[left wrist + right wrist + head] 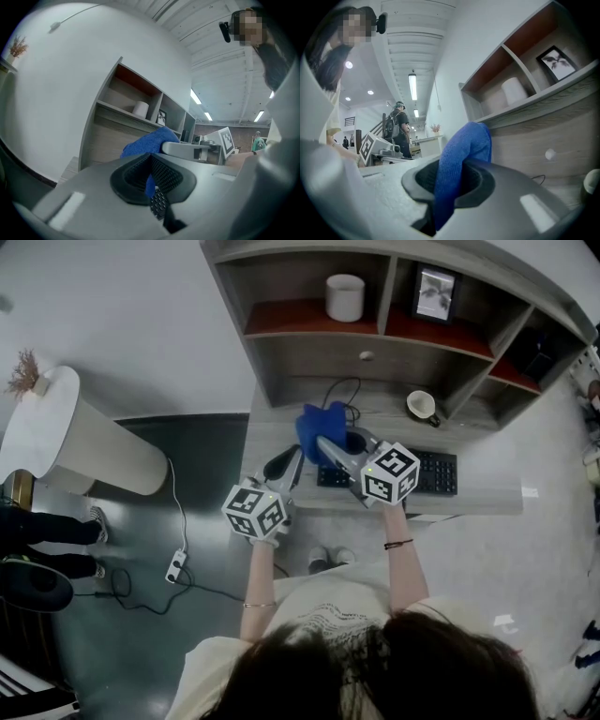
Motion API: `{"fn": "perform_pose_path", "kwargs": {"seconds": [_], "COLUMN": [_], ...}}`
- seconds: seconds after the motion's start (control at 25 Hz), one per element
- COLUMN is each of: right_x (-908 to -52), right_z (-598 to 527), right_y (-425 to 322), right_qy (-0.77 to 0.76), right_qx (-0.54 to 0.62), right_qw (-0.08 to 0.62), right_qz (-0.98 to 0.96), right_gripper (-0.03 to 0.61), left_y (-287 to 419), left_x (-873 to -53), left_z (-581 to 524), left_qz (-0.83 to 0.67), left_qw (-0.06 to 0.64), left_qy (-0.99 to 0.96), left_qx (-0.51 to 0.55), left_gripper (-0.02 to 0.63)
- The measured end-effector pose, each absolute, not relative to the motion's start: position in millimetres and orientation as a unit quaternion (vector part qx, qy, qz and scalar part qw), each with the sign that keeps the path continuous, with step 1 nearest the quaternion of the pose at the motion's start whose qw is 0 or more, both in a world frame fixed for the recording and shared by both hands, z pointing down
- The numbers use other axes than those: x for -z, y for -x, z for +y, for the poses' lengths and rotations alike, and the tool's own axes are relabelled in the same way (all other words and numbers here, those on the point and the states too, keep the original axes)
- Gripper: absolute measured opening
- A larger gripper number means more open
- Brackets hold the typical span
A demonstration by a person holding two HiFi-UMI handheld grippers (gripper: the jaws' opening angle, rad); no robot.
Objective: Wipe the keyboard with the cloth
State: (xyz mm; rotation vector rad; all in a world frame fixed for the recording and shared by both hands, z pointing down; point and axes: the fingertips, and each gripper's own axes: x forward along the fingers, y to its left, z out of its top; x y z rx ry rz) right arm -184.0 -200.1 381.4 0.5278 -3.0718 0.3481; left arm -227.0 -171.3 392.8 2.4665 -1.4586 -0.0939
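Observation:
A blue cloth (317, 424) hangs bunched above the desk (487, 493), just left of the black keyboard (436, 474). My right gripper (328, 444) is shut on the cloth (464, 150), which rises in a fold from between its jaws. My left gripper (292, 459) is lower left of the cloth, over the desk's front left part, jaws together and holding nothing. In the left gripper view the cloth (147, 143) and the right gripper's jaw lie beyond my left gripper (151, 164). A strip of keyboard (158, 202) shows below the pads.
Shelves at the back of the desk hold a white cup (344, 296) and a framed picture (435, 293). A mug (422, 405) and a black cable (342, 388) sit behind the keyboard. A white pedestal (80, 442) and a power strip (175, 566) are on the floor at left.

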Motion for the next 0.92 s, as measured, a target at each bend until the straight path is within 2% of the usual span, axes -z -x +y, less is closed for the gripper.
{"fn": "perform_pose_path", "kwargs": {"seconds": [0.92], "right_x": [-377.6], "right_z": [-196.9], "right_y": [180.1], "right_qy": [-0.153], "right_qx": [-0.107], "right_qw": [-0.002], "right_qz": [-0.982], "right_gripper": [0.058], "left_y": [221.8], "left_x": [-389.9], "left_z": [-170.2], "left_qz": [-0.512], "left_qw": [0.131], "left_qy": [-0.848], "left_qx": [0.028], "left_gripper": [0.002]}}
